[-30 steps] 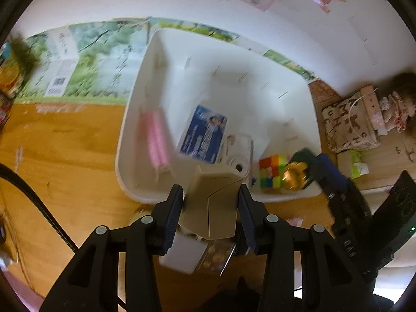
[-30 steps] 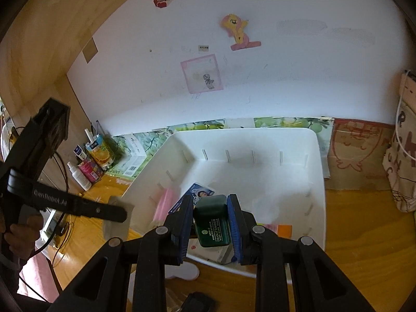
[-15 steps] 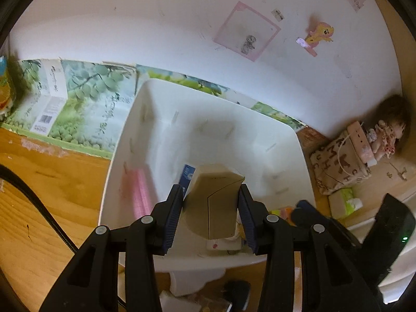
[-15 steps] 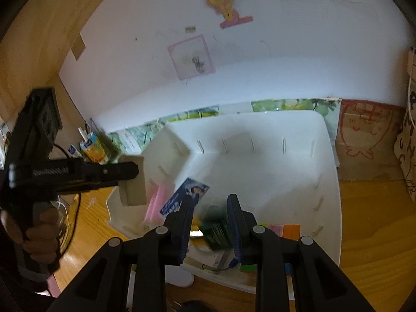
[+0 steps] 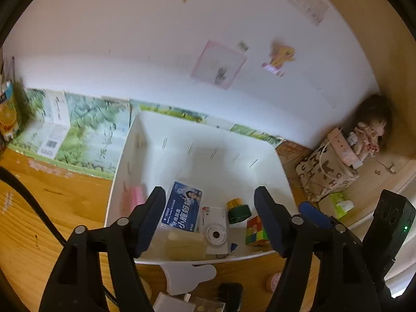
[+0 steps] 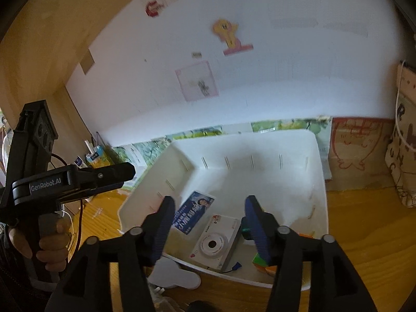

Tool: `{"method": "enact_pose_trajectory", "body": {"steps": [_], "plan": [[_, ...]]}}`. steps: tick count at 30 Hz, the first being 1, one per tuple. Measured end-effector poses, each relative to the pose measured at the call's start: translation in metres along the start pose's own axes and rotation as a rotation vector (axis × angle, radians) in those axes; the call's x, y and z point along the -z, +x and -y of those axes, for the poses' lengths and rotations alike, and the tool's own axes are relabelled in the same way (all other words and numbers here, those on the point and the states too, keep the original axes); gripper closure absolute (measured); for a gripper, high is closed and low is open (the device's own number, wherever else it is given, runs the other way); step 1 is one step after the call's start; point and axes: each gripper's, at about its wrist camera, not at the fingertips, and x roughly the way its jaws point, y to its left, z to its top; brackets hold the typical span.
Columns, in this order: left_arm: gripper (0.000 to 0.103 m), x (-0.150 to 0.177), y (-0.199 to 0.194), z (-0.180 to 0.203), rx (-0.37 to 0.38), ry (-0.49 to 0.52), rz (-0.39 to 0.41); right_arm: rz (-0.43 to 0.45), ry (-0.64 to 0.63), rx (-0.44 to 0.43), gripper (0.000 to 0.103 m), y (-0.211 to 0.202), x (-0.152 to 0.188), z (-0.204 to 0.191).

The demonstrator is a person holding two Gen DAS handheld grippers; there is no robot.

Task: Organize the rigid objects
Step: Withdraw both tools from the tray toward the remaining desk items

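The white bin [image 5: 282,171] fills the frame's middle. Low in it lie the beige box [image 5: 186,243], white camera [image 5: 215,230] and green jar [image 5: 238,212]. Both claws, left claw [image 5: 209,221] and right claw [image 6: 208,227], have just been opening and stand wide with nothing between them. Reaching for the clutter at lower centre could knock the bin's near rim.

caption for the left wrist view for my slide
Left tool open above a white bin holding a beige box, white camera, green jar and puzzle cube.
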Motion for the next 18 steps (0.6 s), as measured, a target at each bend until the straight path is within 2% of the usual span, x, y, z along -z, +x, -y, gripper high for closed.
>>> {"method": "enact_pose_trajectory", "body": {"steps": [5, 11, 18], "plan": [[0.026, 0.005, -0.039, 0.008, 0.004, 0.007, 0.072, 0.067, -0.012, 0.002, 0.025, -0.032, -0.003, -0.011], [0.02, 0.021, -0.09, 0.018, 0.0, 0.02, 0.159, 0.147, -0.044, -0.002, 0.022, -0.08, 0.002, -0.03], [0.018, 0.051, -0.139, 0.025, -0.01, 0.009, 0.205, 0.188, -0.094, 0.003, 0.02, -0.13, 0.03, -0.052]]}}
